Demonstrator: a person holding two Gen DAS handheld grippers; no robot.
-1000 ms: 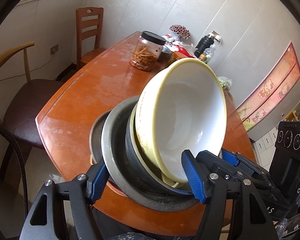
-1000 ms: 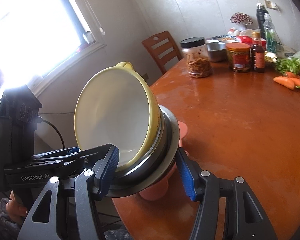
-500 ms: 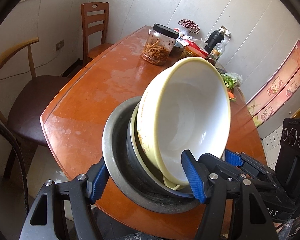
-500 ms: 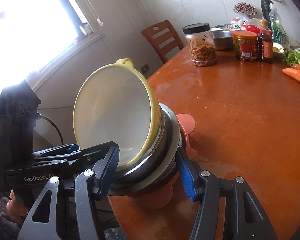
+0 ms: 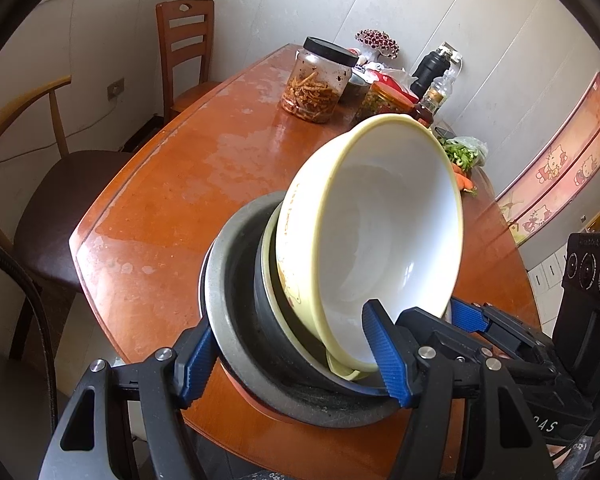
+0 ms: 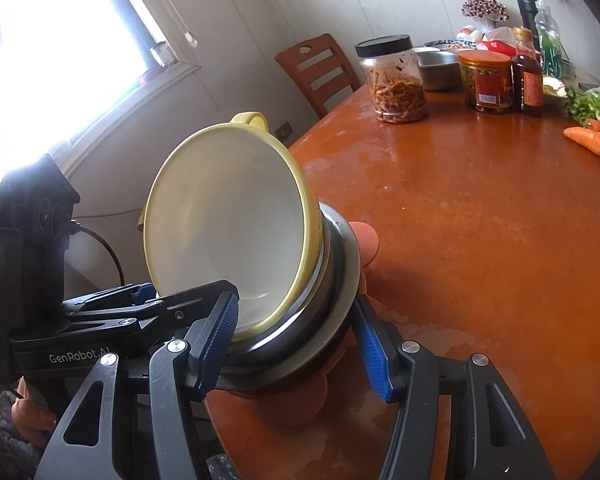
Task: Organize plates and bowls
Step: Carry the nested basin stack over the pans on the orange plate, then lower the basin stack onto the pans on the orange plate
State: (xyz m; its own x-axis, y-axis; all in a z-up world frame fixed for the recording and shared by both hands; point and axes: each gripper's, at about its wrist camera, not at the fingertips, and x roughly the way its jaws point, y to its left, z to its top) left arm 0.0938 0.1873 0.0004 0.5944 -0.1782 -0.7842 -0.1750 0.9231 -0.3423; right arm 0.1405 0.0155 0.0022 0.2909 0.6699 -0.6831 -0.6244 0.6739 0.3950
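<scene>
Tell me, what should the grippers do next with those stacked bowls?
Probably lower the stack gently onto the table. Both the left gripper and right gripper clamp it, tilted, right over the table's near edge.

On your tabletop (image 6: 500,216) a black-lidded jar (image 6: 396,80) stands near a red-labelled jar (image 6: 486,82) and a sauce bottle (image 6: 528,76). Two carrots (image 6: 590,140) lie beside the greens (image 6: 592,104). A wooden chair (image 5: 186,40) stands by the wall.

Window (image 6: 56,36) blown out; fisheye edges bent, dark corners.
</scene>
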